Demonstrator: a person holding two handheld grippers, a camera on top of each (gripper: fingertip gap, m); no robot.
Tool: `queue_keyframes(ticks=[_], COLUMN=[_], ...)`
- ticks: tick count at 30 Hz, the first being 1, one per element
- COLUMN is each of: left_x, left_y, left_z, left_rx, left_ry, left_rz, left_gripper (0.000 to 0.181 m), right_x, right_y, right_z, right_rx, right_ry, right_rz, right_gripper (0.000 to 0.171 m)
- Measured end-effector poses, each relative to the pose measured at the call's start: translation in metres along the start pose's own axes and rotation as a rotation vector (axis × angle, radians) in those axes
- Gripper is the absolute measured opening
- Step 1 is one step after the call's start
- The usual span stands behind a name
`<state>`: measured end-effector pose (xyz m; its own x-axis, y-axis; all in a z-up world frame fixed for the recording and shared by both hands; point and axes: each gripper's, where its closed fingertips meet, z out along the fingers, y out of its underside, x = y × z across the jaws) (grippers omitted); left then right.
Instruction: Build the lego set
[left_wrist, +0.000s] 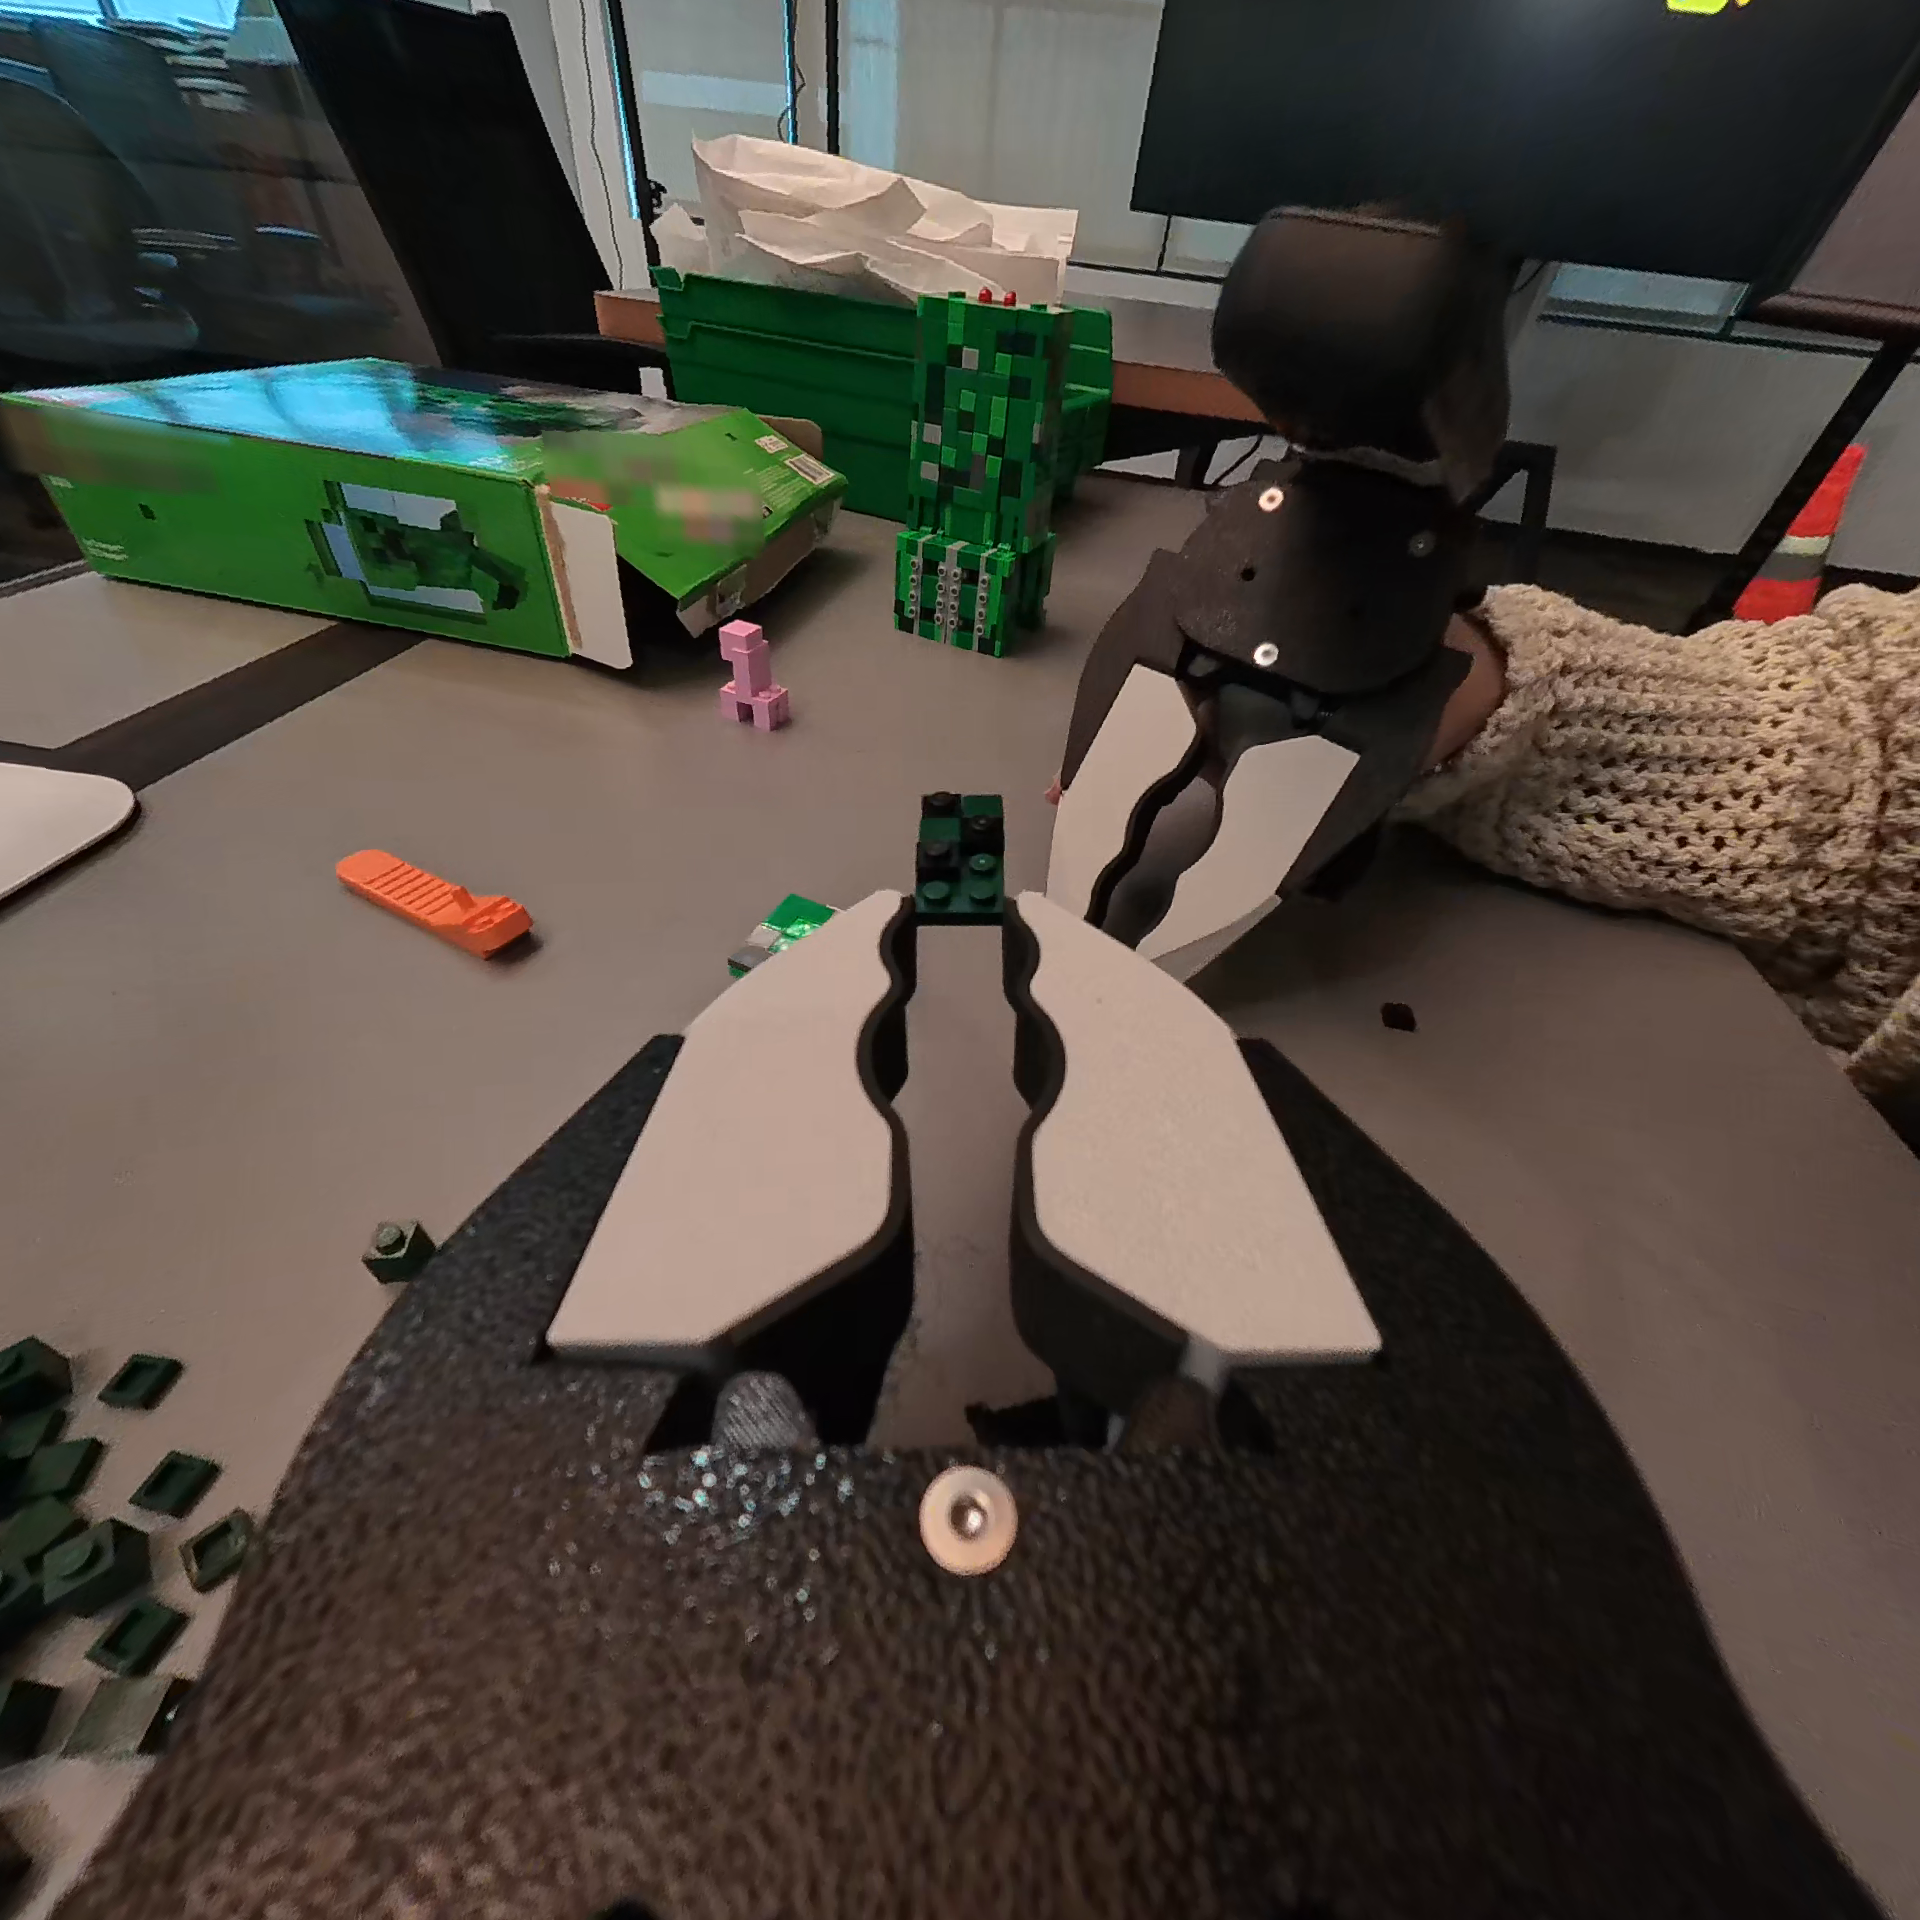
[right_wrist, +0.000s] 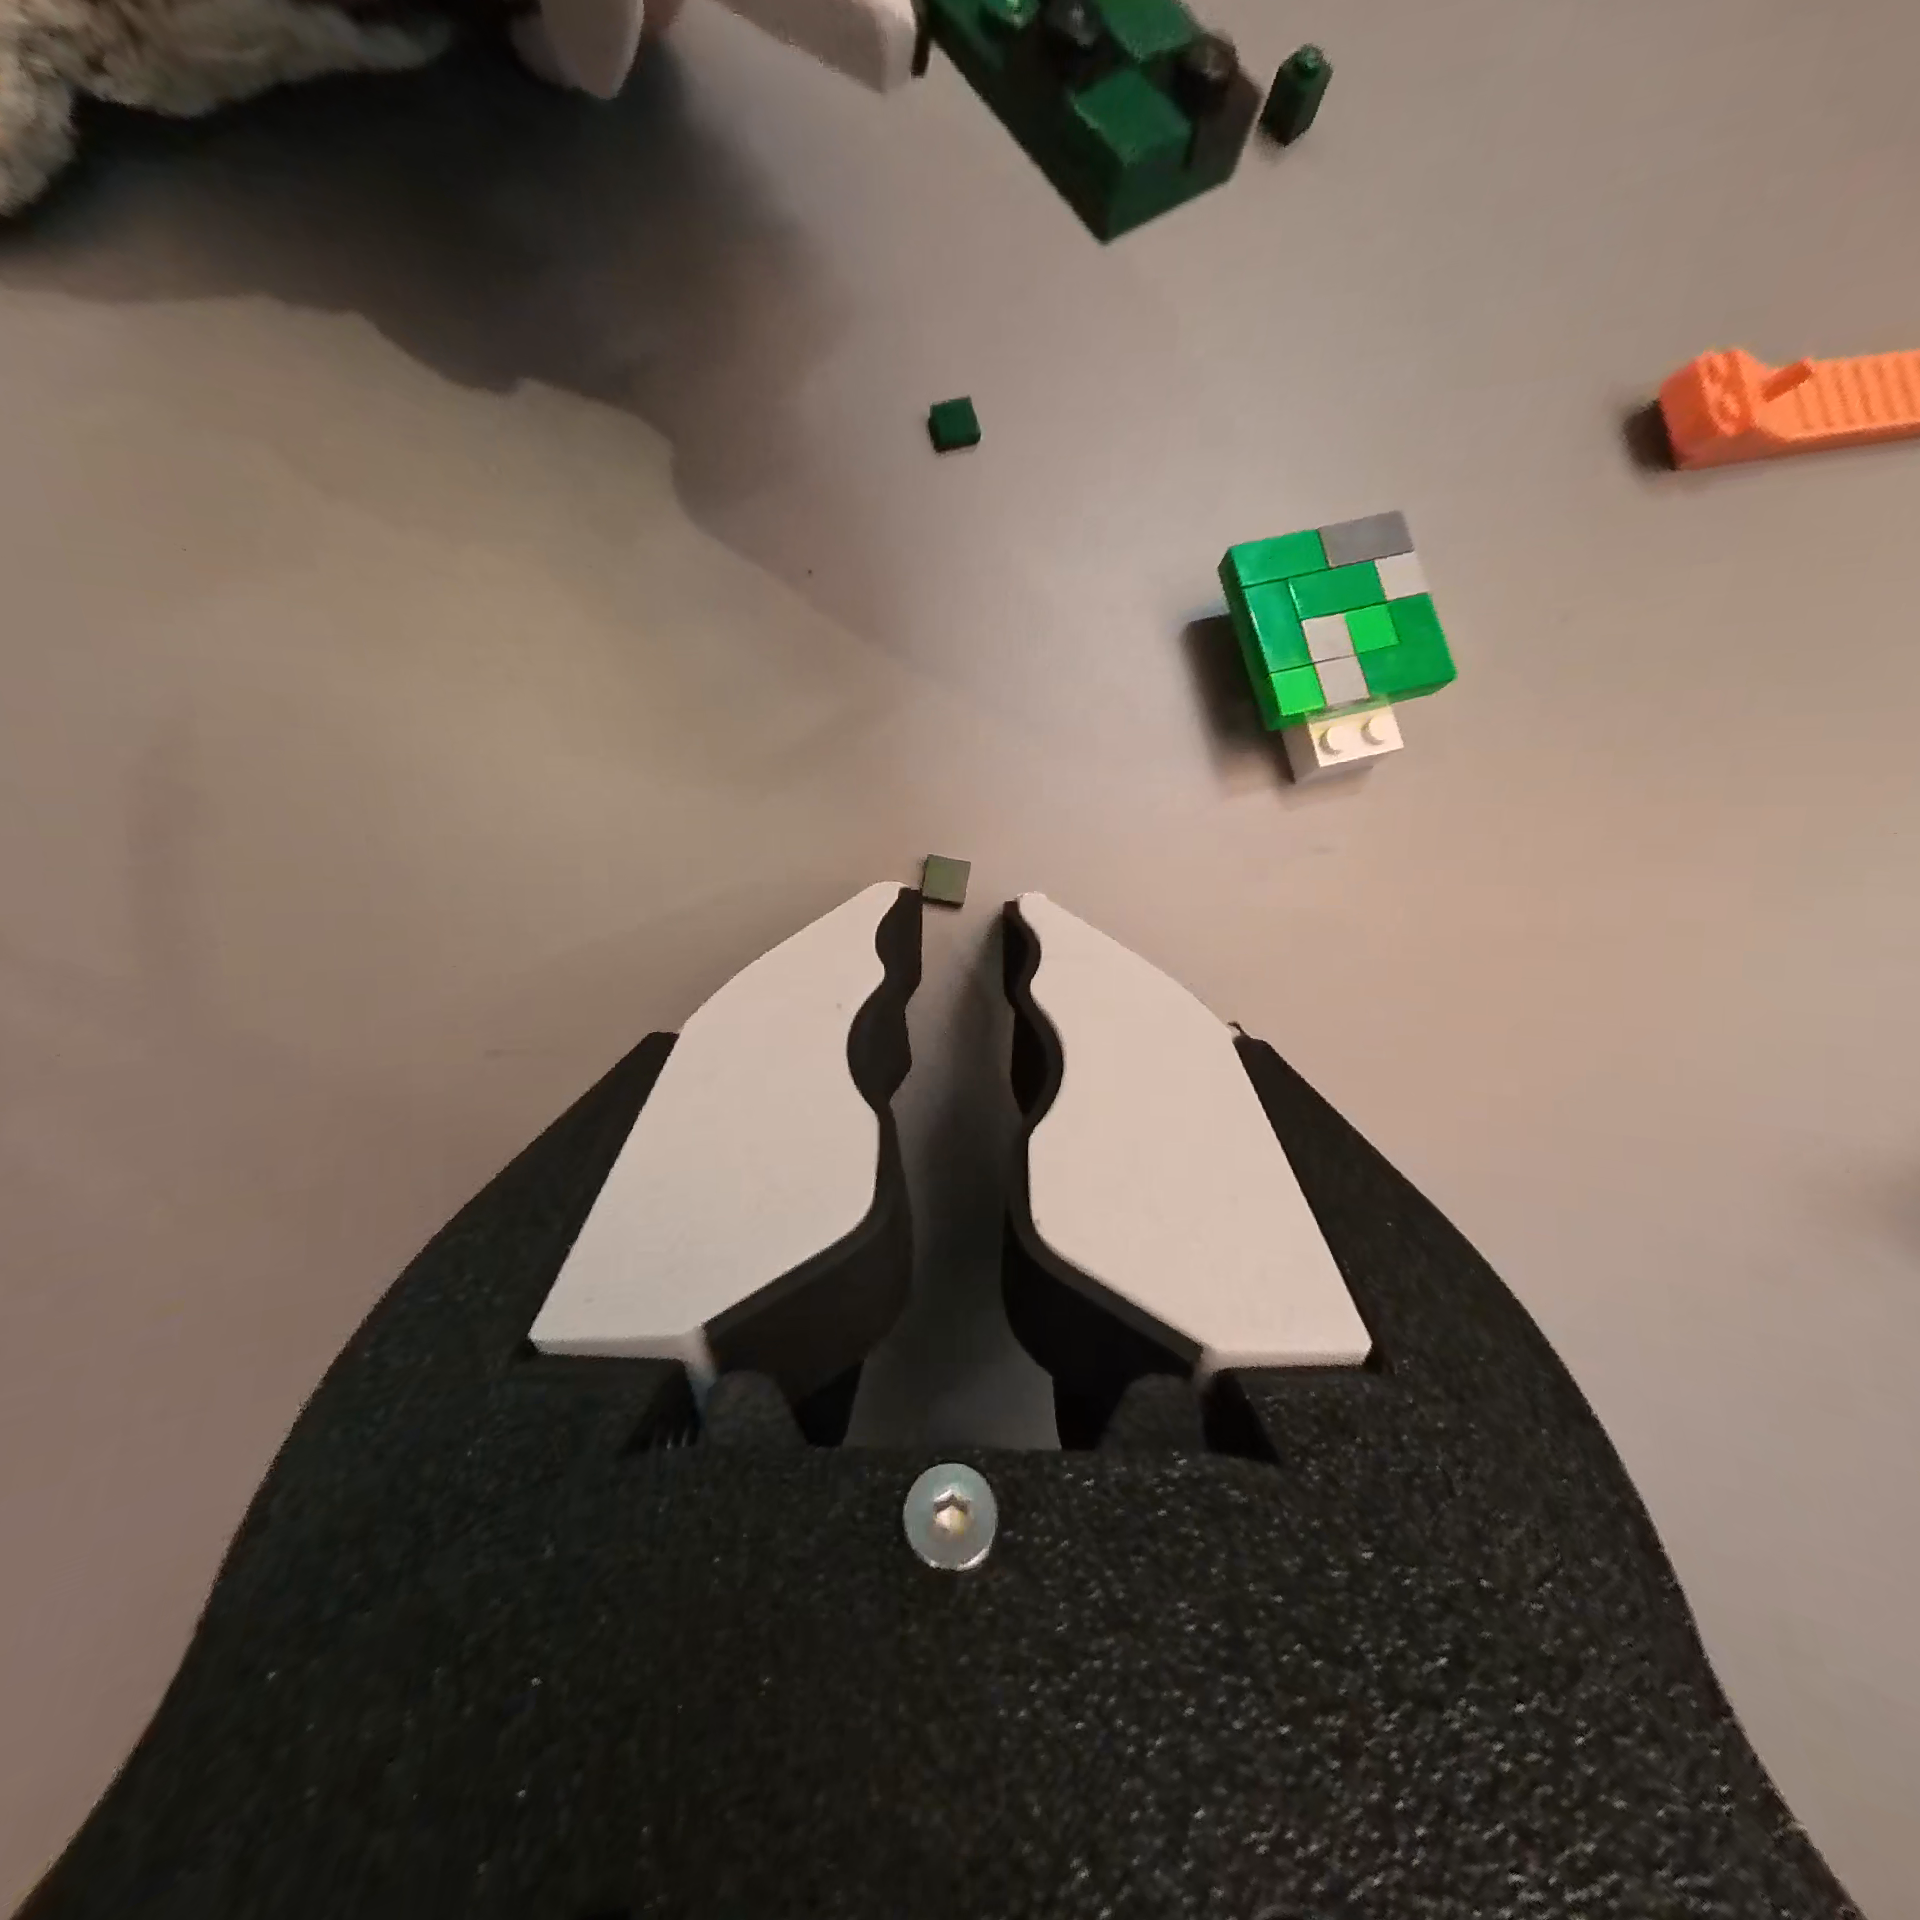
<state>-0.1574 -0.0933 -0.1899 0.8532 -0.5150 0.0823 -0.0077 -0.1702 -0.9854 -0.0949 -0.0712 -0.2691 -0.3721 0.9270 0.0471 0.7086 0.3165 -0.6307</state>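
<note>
My left gripper (left_wrist: 961, 906) is shut on a small dark green and black brick assembly (left_wrist: 961, 854) and holds it above the grey table (left_wrist: 623, 1039). The right wrist view shows that assembly (right_wrist: 1122, 135) at its top edge, with the left gripper (right_wrist: 748, 47) on it. My right gripper (right_wrist: 961, 906) points down at the table with its jaws slightly apart. A tiny dark green tile (right_wrist: 945, 881) sits at its left fingertip, not clamped. In the left wrist view the right gripper (left_wrist: 1117, 914) stands just right of the held assembly.
A bright green and grey tile block (right_wrist: 1340, 634), another loose dark tile (right_wrist: 952, 424) and an orange brick separator (right_wrist: 1787, 410) lie nearby. Farther back are a green brick figure (left_wrist: 977, 468), a pink figure (left_wrist: 753, 675), an open green box (left_wrist: 416, 499) and green trays (left_wrist: 790, 364). Several dark green pieces (left_wrist: 83, 1507) lie at the lower left. Spacing between my two grippers at the tips: around 11 cm. Between my left fingertips and the orange brick separator (right_wrist: 1787, 410) there is roughly 15 cm.
</note>
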Motion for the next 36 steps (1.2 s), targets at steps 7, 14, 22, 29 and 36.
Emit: queue_keyframes(ticks=[7,14,22,29,36], left_x=[0.002,0.003,0.007,0.011,0.014], left_y=[0.002,0.003,0.005,0.006,0.008], left_z=[0.002,0.002,0.004,0.005,0.006], left_rx=[-0.016,-0.022,-0.040,-0.049,-0.061], left_ry=[0.012,0.022,0.040,0.074,0.103], left_rz=[0.009,0.007,0.028,0.036,0.028], left_gripper=[0.015,0.015,0.015,0.015,0.015], right_x=[-0.001,-0.002,0.002,-0.004,-0.012], right_y=[-0.003,-0.003,-0.011,-0.066,-0.092], right_z=[0.000,0.003,-0.011,-0.053,-0.042], right_rx=[0.018,0.008,0.041,0.250,0.208], right_ry=[-0.003,0.013,0.048,-0.023,-0.184], right_rz=[0.003,-0.010,-0.073,-0.178,-0.315], right_gripper=[0.010,0.007,0.007,0.007,0.007])
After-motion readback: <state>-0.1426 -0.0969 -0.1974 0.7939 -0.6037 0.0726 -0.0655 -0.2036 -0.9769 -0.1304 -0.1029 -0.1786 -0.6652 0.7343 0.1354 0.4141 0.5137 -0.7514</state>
